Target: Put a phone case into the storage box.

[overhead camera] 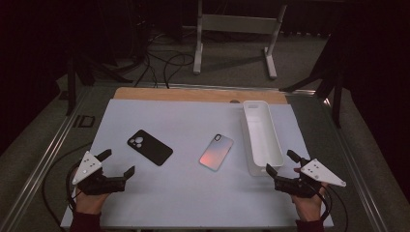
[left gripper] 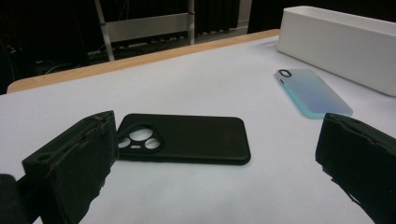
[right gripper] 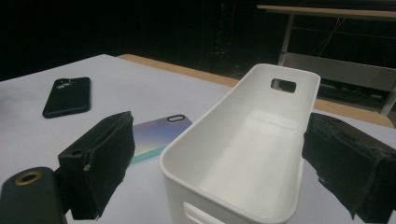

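A black phone case lies flat, camera cut-out up, left of centre on the white table top. An iridescent phone case lies at the centre, just left of a long white bin, which holds nothing. My left gripper stands open near the front left, pointing at the black case, nothing between its jaws. My right gripper is open too, at the bin's near end, with the bin's rim seen between its jaws, apart from the pads.
The white table top has a wooden strip along its far edge. Beyond it stand a metal table frame and loose cables on the floor. Dark stands flank the table at both sides.
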Demonstrator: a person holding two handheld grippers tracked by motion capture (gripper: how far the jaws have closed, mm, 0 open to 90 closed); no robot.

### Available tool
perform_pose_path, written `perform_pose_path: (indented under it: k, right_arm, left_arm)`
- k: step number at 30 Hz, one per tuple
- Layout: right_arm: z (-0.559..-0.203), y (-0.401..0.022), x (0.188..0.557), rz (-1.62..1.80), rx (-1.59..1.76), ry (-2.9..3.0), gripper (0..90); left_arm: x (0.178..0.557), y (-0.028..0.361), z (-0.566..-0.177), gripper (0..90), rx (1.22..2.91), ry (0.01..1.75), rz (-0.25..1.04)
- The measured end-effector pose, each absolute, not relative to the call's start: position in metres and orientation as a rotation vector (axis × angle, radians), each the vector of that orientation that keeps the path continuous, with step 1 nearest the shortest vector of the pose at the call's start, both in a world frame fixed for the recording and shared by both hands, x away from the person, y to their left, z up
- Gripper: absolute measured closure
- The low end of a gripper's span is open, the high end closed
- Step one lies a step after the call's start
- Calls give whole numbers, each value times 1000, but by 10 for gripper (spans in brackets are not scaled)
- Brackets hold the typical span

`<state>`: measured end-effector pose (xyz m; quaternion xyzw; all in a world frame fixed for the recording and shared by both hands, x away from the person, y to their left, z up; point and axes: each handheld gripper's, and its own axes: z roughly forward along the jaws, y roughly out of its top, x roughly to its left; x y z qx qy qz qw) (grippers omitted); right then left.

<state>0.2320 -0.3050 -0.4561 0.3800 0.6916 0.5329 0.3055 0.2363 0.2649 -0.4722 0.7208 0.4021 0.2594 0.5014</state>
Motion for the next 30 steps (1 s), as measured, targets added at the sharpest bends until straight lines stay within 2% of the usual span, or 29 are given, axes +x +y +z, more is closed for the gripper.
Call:
perform_pose_path:
  k: [17, 30]
  right_arm:
    - [-458, -304, 232, 1408, 1015, 1824, 83]
    - [-458, -302, 232, 1404, 1020, 1822, 82]
  left_arm:
    - [238, 262, -472, 0, 1747, 989, 617]
    - [240, 252, -457, 0, 1735, 990, 613]
